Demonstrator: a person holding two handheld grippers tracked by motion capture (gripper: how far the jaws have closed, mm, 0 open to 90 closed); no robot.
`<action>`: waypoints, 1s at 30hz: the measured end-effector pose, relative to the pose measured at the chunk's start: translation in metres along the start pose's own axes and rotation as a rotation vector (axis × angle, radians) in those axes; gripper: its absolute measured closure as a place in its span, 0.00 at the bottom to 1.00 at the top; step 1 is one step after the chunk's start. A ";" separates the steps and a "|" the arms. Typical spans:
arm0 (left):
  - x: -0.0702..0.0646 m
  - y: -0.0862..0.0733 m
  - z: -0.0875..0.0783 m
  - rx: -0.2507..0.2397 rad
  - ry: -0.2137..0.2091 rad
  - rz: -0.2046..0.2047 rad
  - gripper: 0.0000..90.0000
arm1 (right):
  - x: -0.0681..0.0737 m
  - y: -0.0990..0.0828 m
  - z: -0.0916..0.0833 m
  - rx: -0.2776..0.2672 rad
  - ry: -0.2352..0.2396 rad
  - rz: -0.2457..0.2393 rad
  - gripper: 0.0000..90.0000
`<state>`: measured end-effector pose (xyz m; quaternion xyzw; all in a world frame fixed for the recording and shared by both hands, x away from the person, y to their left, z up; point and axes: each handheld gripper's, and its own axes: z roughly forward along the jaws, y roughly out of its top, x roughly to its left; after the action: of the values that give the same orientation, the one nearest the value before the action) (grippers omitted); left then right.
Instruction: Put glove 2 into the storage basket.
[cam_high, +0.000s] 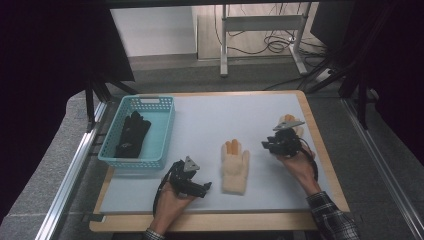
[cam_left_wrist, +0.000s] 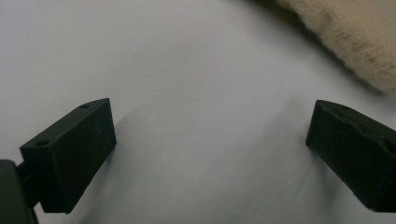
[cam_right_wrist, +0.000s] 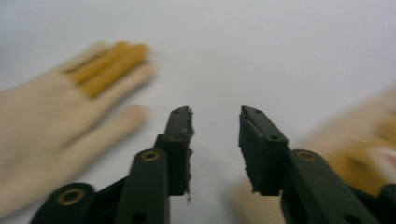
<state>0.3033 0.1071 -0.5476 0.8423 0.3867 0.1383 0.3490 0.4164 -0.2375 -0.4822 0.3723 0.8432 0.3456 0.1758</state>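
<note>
A cream glove with orange fingers (cam_high: 235, 167) lies flat on the white mat, fingers pointing away from me. Just left of its cuff, my left gripper (cam_high: 202, 189) rests low over the mat, jaws wide open with nothing between them (cam_left_wrist: 210, 154); the glove's fuzzy edge (cam_left_wrist: 355, 42) shows at the upper right in the left gripper view. My right gripper (cam_high: 267, 146) is to the right of the glove, jaws apart and empty (cam_right_wrist: 215, 140), pointing past the glove (cam_right_wrist: 56, 126). A second cream glove (cam_high: 291, 122) lies behind that hand, blurred in the right gripper view (cam_right_wrist: 355, 154).
A light blue basket (cam_high: 150, 98) stands at the left of the table with a black glove (cam_high: 131, 134) inside. The white mat (cam_high: 225, 115) covers a wooden tabletop. Dark curtains and metal rails flank the table; cables lie on the floor beyond.
</note>
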 end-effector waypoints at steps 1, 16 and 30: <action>0.000 0.000 0.000 0.000 0.000 -0.001 0.02 | -0.006 -0.001 -0.003 -0.001 -0.015 0.013 0.74; 0.000 0.000 0.000 -0.002 0.001 -0.001 0.02 | -0.090 -0.046 -0.031 -0.004 -0.194 0.255 0.70; 0.000 0.000 0.000 -0.002 0.001 -0.001 0.02 | -0.084 -0.032 -0.007 -0.067 -0.125 0.175 0.41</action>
<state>0.3033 0.1070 -0.5477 0.8417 0.3872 0.1387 0.3499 0.4514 -0.3188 -0.4967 0.4593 0.7829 0.3638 0.2093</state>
